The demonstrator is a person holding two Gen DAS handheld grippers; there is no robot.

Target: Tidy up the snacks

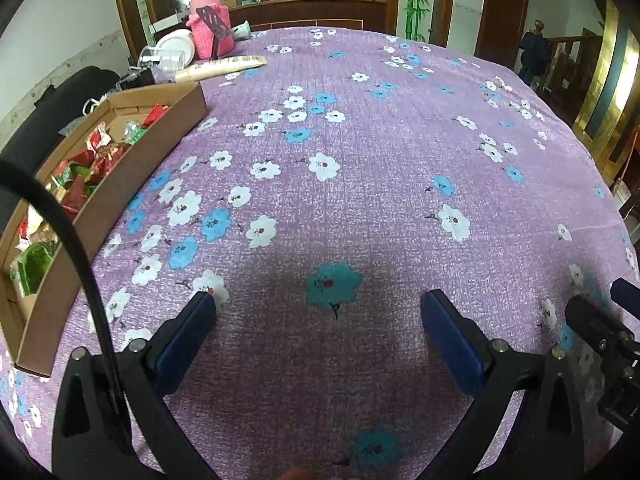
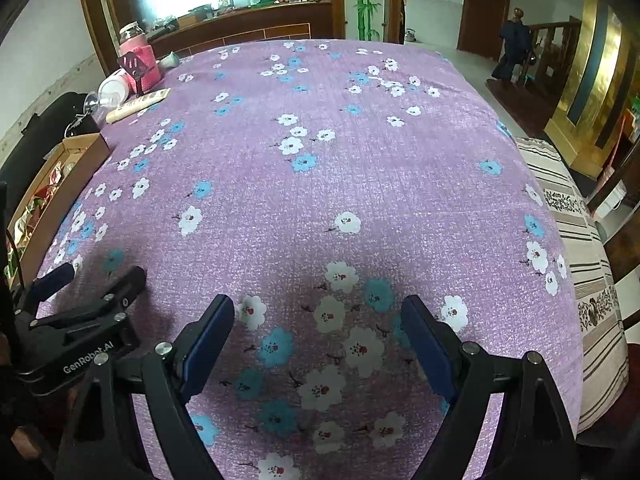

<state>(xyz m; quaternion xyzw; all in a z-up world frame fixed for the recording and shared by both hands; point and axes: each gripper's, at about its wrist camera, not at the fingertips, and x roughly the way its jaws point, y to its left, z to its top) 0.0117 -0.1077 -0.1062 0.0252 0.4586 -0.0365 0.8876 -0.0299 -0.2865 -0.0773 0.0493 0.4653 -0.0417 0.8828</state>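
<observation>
Bench under purple floral cloth (image 1: 360, 200): no loose snacks in sight. Shallow brown cardboard box (image 1: 120, 200) at left edge, packed with red and green wrapped snacks (image 1: 96, 160). Sorting judged finished or nearly so. Left gripper (image 1: 318, 320) spread, empty, near edge. Right gripper (image 2: 318, 324) spread, empty, just beside.

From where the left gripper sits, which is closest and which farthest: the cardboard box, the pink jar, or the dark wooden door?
1. Cardboard box, on the table just left of the left gripper.
2. Pink jar, at the table's far left corner.
3. Wooden door, across the room, far right.
</observation>
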